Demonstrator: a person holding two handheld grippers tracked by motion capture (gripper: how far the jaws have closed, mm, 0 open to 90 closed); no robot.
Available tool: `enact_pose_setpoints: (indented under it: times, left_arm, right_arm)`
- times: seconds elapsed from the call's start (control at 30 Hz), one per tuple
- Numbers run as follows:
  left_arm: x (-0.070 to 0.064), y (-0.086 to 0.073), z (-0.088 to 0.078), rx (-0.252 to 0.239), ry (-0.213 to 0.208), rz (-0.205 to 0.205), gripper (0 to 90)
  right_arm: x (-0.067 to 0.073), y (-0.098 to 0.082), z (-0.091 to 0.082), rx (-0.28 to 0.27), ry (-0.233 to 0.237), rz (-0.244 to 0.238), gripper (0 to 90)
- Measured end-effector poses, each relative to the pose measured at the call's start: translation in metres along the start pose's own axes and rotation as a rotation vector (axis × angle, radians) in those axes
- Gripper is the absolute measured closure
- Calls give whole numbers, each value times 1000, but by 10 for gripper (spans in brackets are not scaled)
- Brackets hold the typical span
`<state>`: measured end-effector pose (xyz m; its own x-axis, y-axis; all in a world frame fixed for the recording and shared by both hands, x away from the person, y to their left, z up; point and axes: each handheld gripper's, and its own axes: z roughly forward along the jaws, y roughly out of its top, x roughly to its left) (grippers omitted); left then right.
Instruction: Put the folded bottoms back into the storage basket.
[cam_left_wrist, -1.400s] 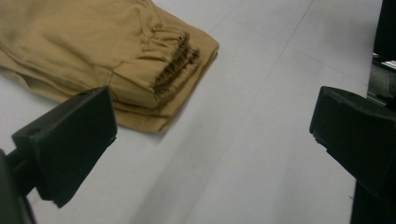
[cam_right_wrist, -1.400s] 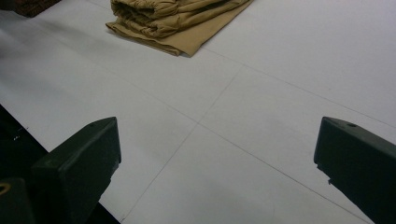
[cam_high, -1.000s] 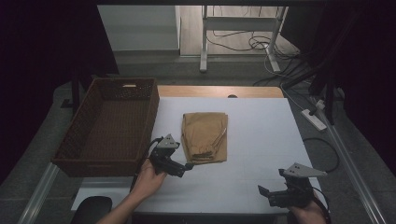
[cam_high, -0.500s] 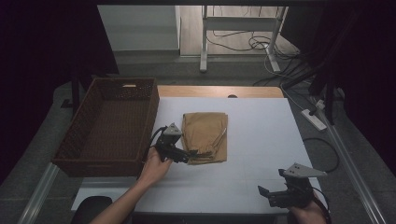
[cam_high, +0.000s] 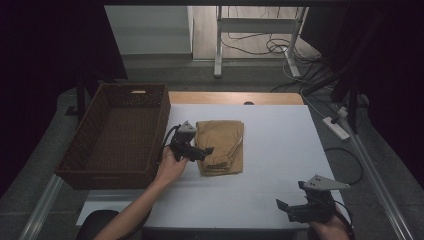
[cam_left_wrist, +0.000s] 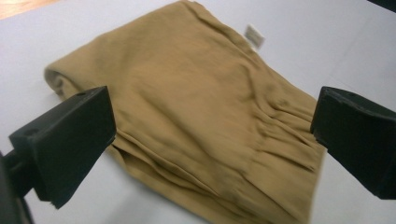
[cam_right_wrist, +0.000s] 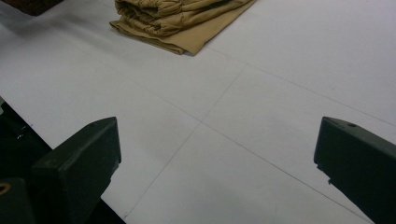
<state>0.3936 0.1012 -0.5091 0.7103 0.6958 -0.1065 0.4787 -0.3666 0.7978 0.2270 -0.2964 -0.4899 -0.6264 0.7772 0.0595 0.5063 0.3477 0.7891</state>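
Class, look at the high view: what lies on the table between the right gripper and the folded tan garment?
Nothing: between the right gripper and the folded tan garment there is bare white table, as the right gripper view confirms.

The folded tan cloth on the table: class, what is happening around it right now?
A person holds a gripper in each hand at a white table. The left gripper is open, its jaws spread over the near left edge of the folded tan cloth, not yet closed on it. The right gripper waits open at the table's near right corner. A wicker basket sits beside the cloth.
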Motion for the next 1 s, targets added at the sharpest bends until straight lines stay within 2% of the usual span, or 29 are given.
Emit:
enact_pose_setpoints:
  times: [0.1,0.2,0.43,0.57,0.73,0.87,1.0]
  left_arm:
    - [6,3,5,-11,-8,-24,0]
    - [12,6,11,-20,-2,-25,0]
    - [22,12,25,4,28,-40,0]
    - [30,17,30,36,45,-72,0]
    - [40,20,34,34,65,-107,1]
    - [45,22,40,48,87,-114,1]
    - [52,25,53,56,91,-152,1]
  right_arm:
    - [0,0,0,0,1,2,15]
    - [0,0,0,3,4,0,15]
    - [0,0,1,6,6,-3,15]
    - [0,0,1,7,8,-3,15]
    - [0,0,1,15,10,-9,15]
    - [0,0,1,16,12,-11,15]
    - [0,0,1,15,12,-10,15]
